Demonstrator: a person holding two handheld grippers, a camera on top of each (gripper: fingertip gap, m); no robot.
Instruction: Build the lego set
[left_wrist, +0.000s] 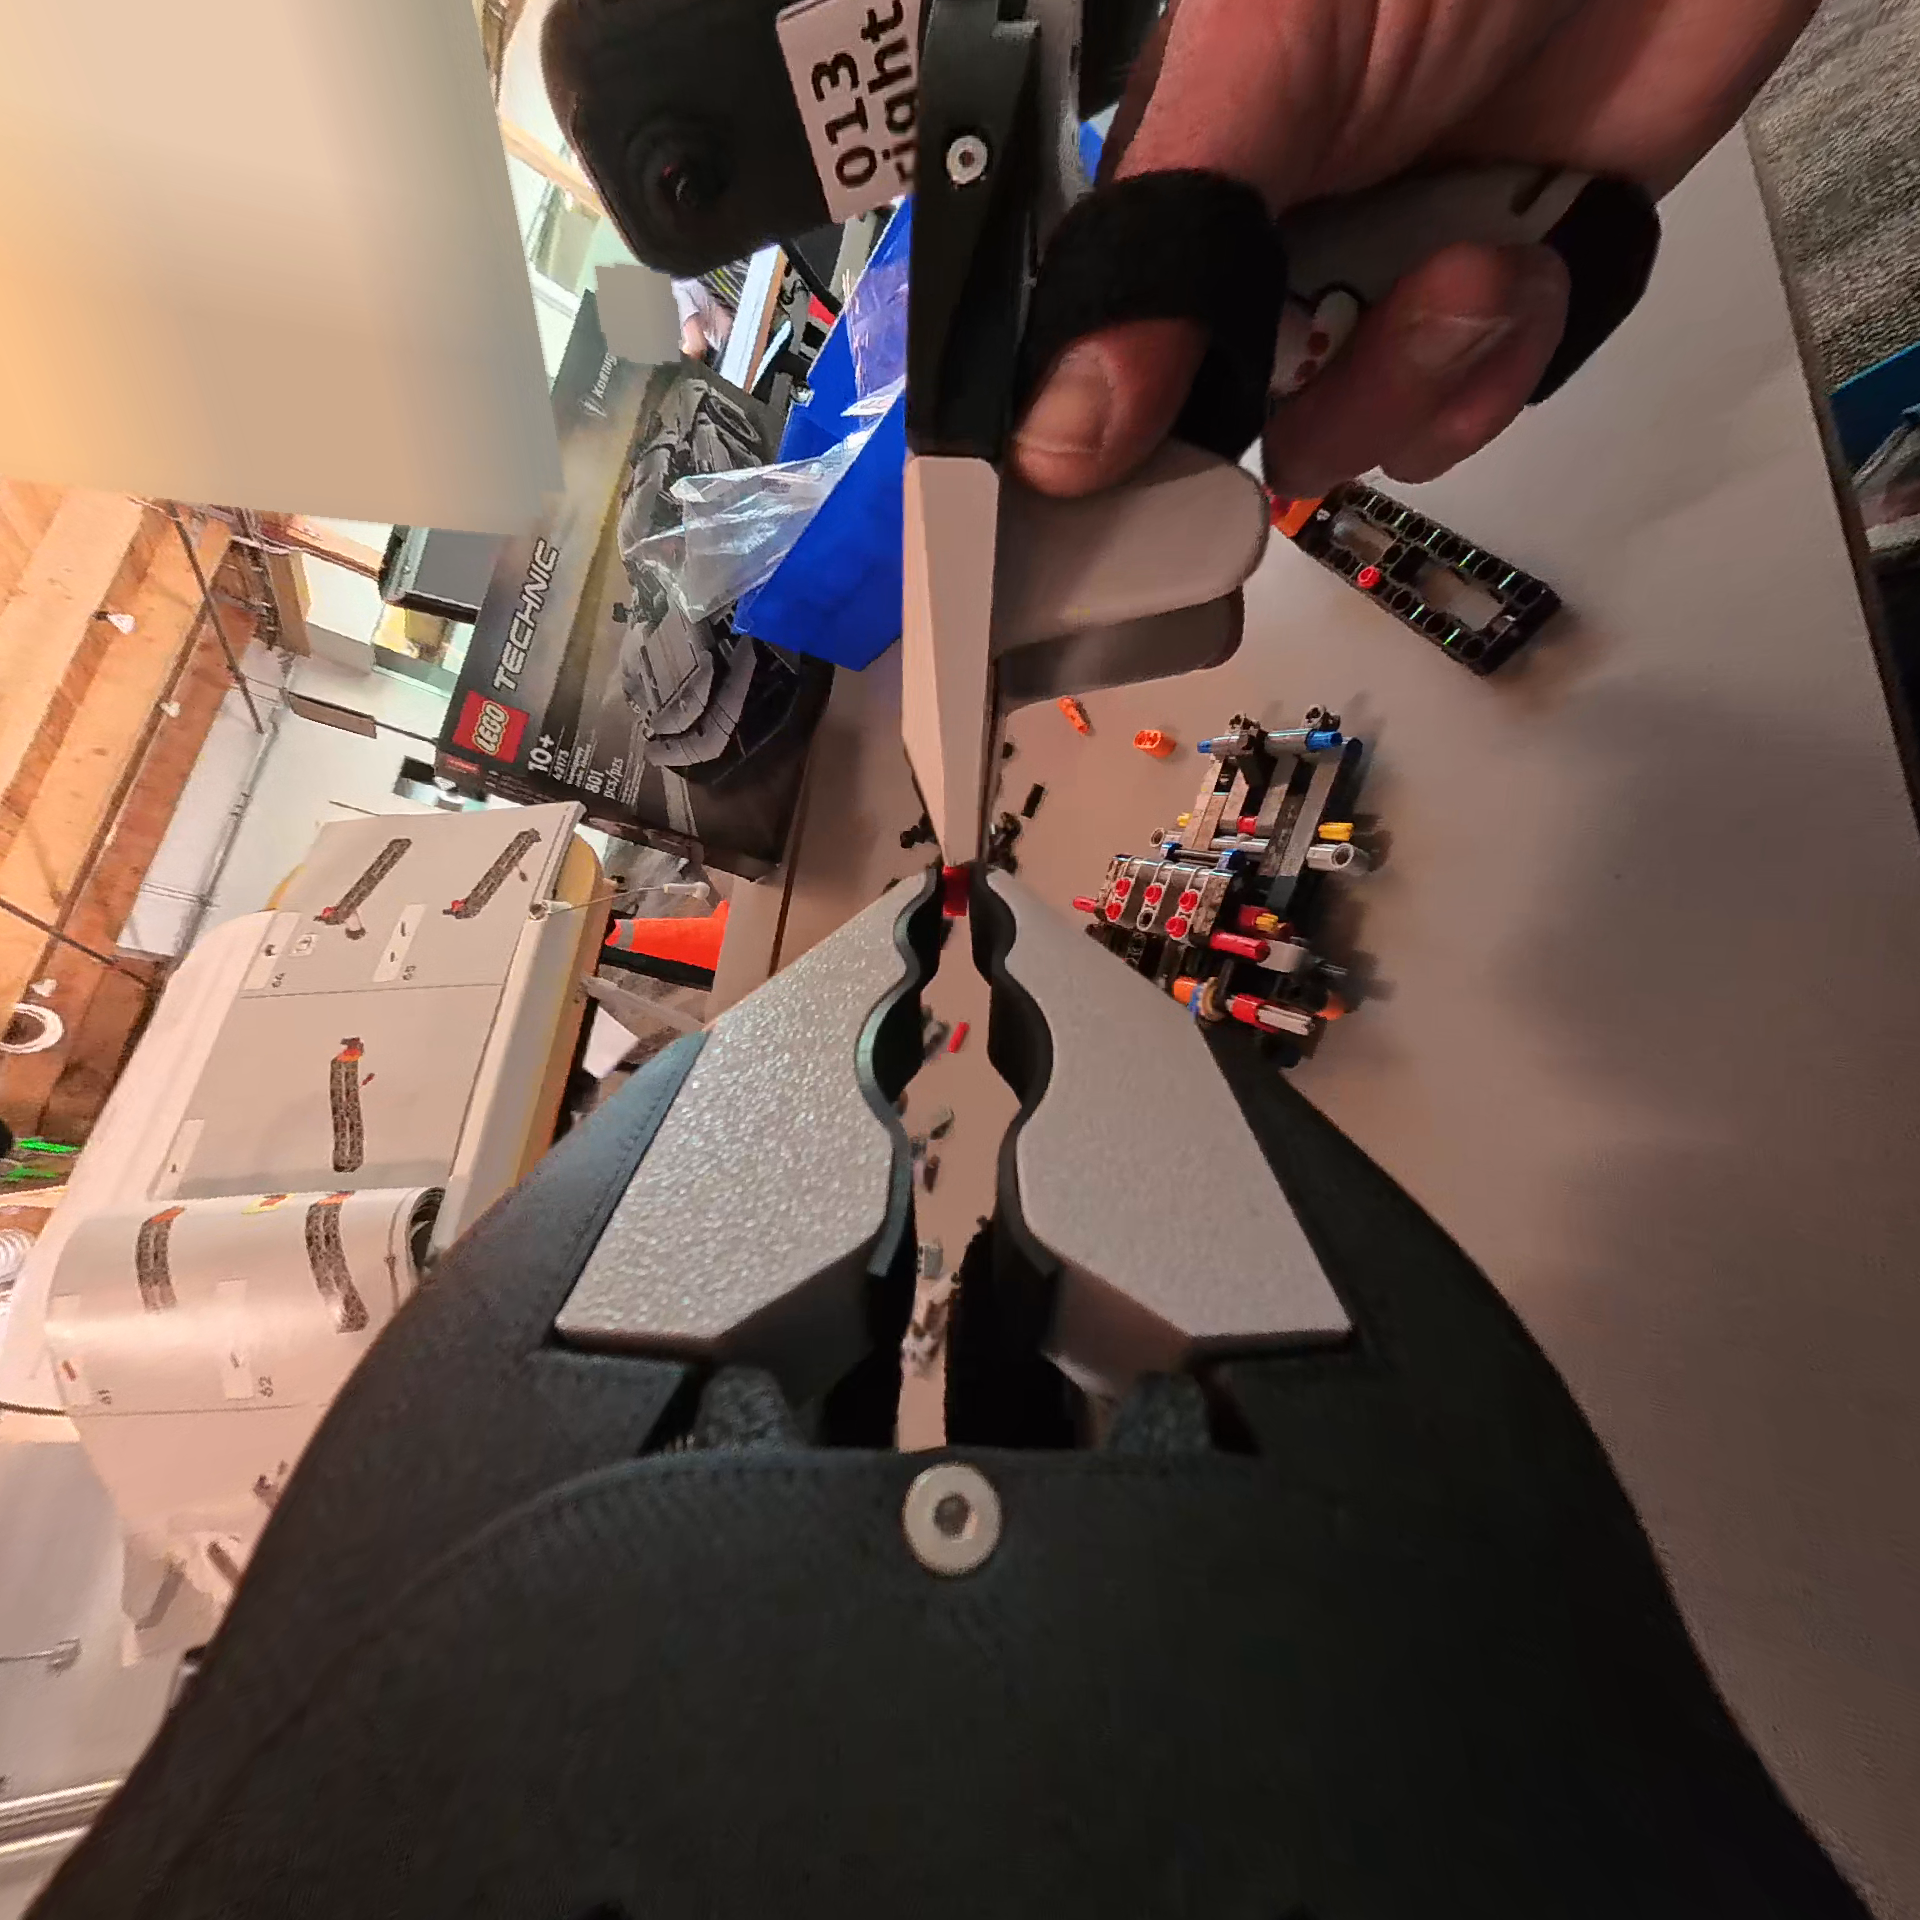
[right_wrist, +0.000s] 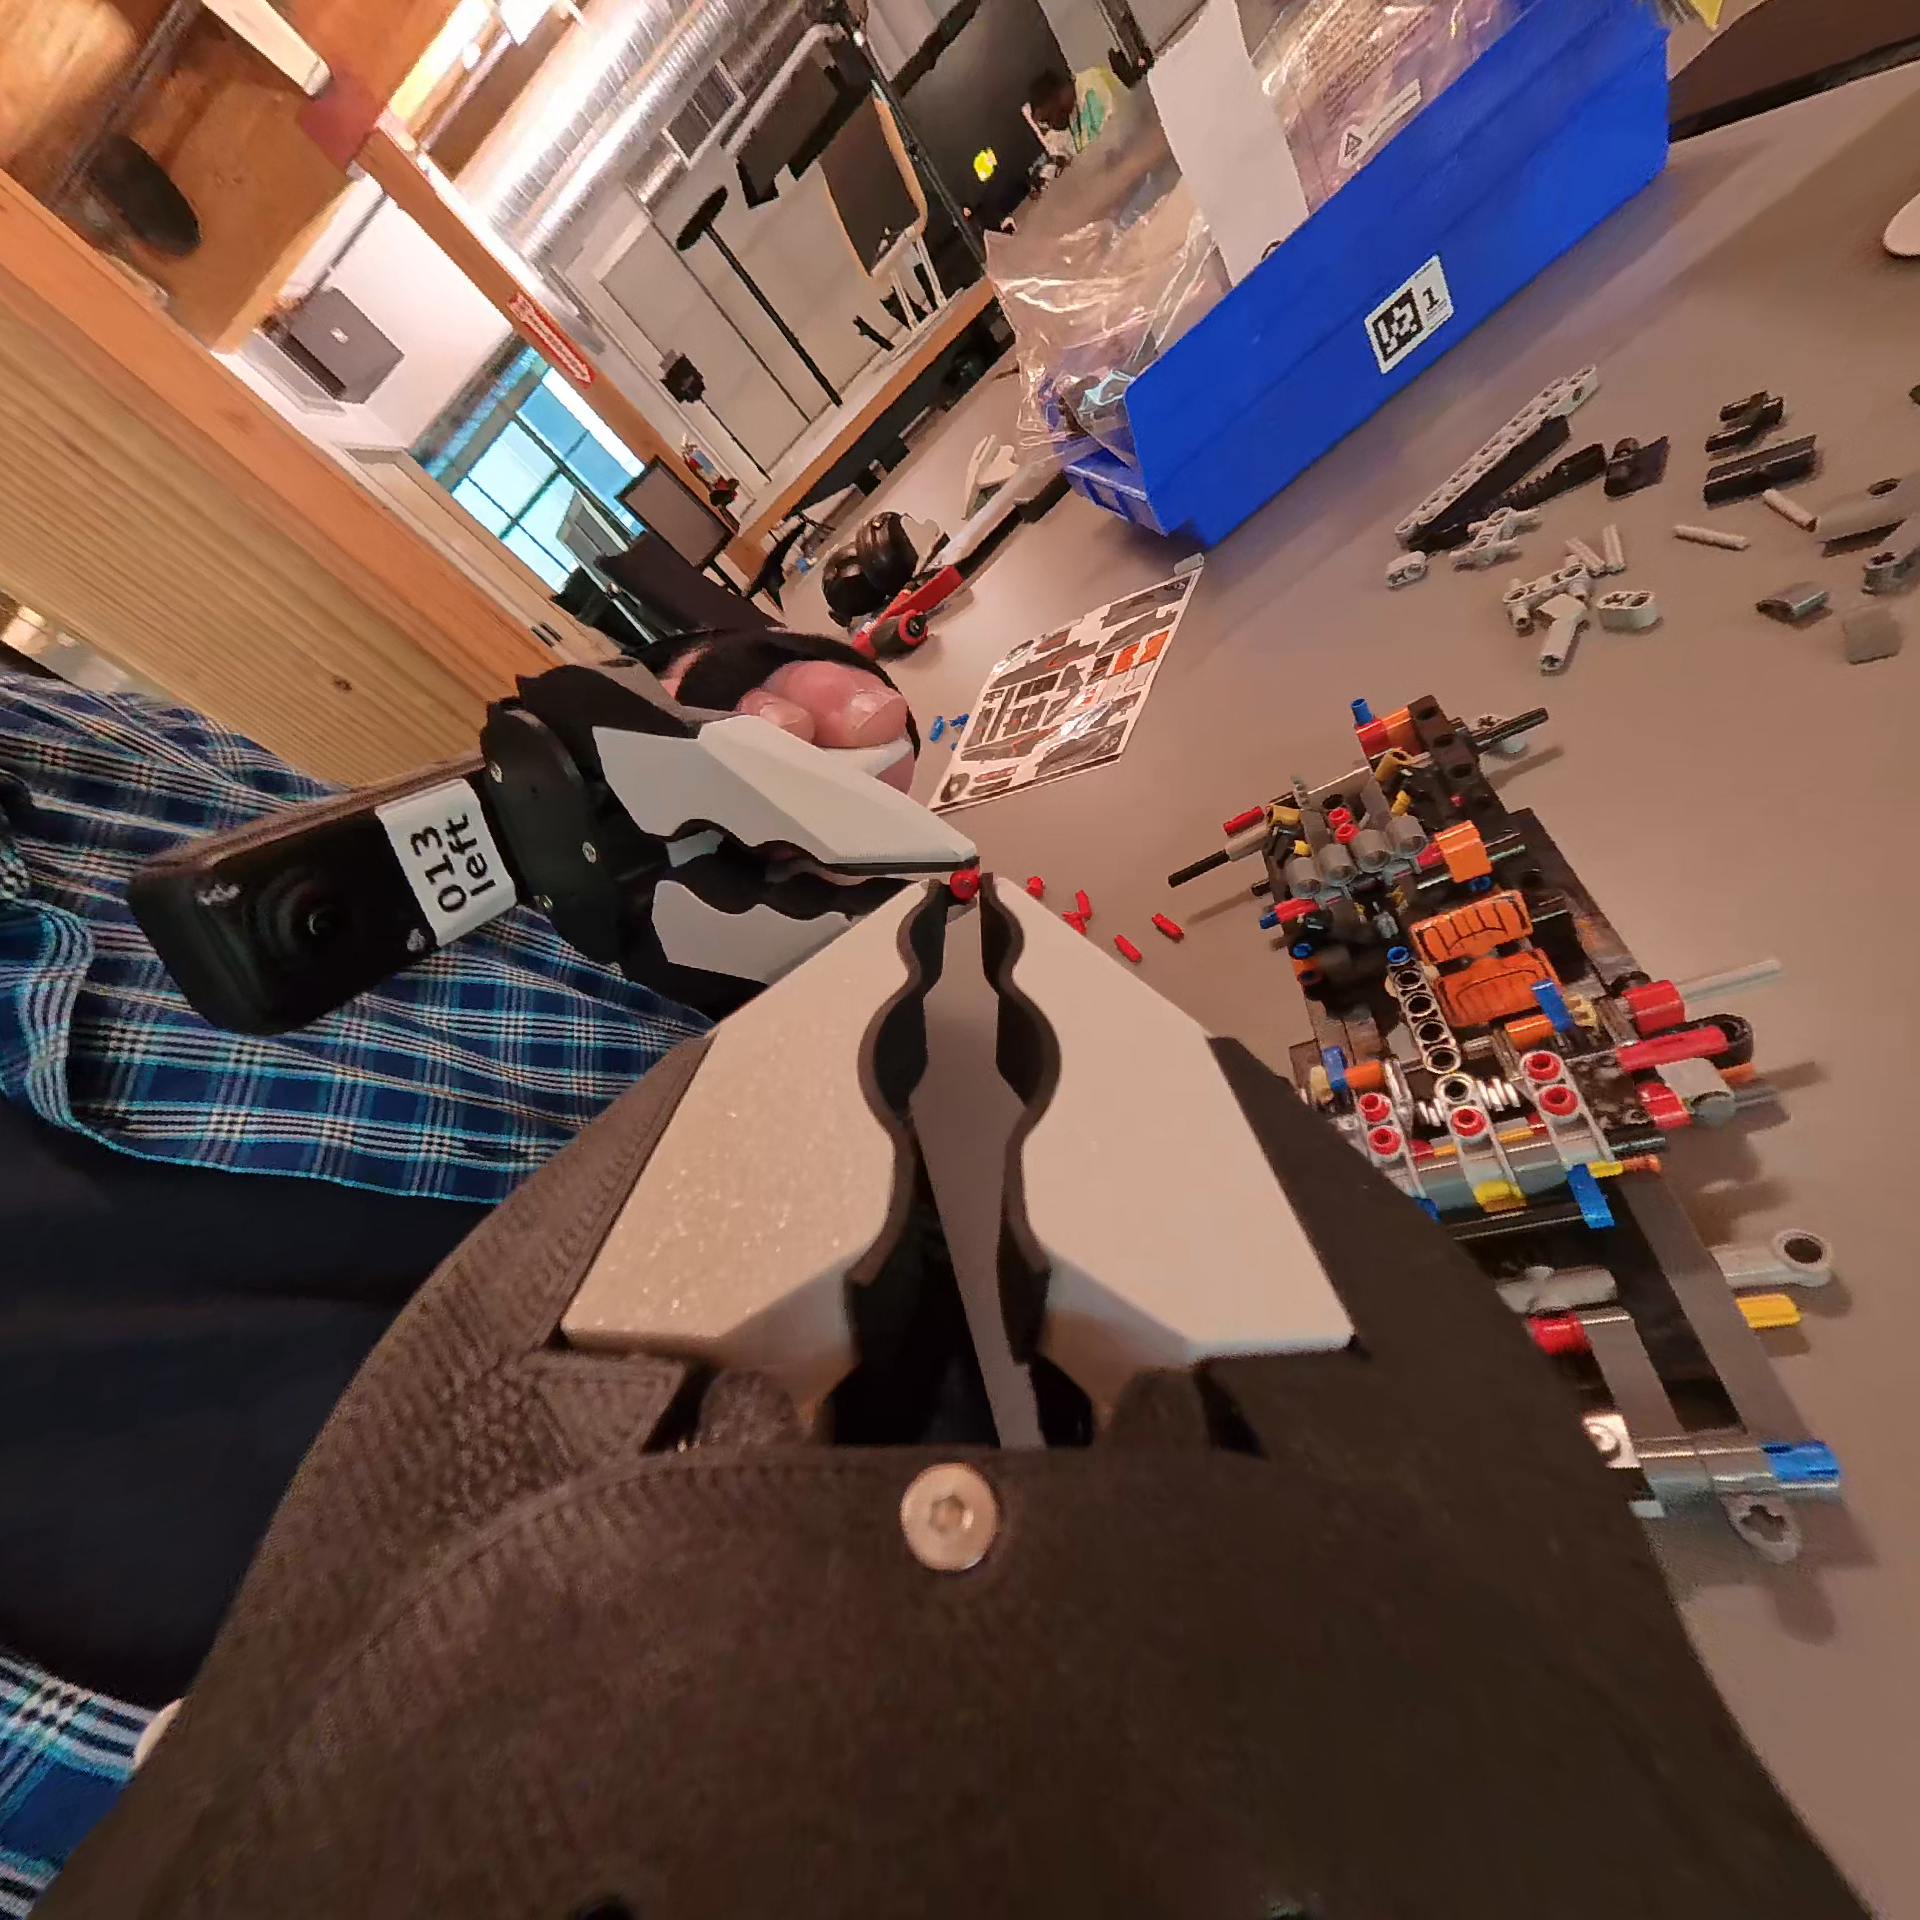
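A small red pin (left_wrist: 954, 894) is pinched between the tips of my left gripper (left_wrist: 954, 902), held above the grey table. My right gripper (left_wrist: 961, 854) comes down from above, and its closed tips meet the same pin. In the right wrist view the red pin (right_wrist: 964, 883) sits between the tips of my right gripper (right_wrist: 964, 894), while my left gripper (right_wrist: 968, 862) comes in from the left with its tips closed on the pin. The partly built model (right_wrist: 1455, 987) lies on the table to the right; it also shows in the left wrist view (left_wrist: 1236, 883).
Several loose red pins (right_wrist: 1122, 940) lie beside the model. A blue bin (right_wrist: 1351, 343) with plastic bags, a sticker sheet (right_wrist: 1070, 696) and loose grey and black parts (right_wrist: 1558, 603) lie farther off. A black frame piece (left_wrist: 1434, 571), the set's box (left_wrist: 623, 665) and an open instruction booklet (left_wrist: 343, 1039) are also there. My left and right fingertips are right by each other.
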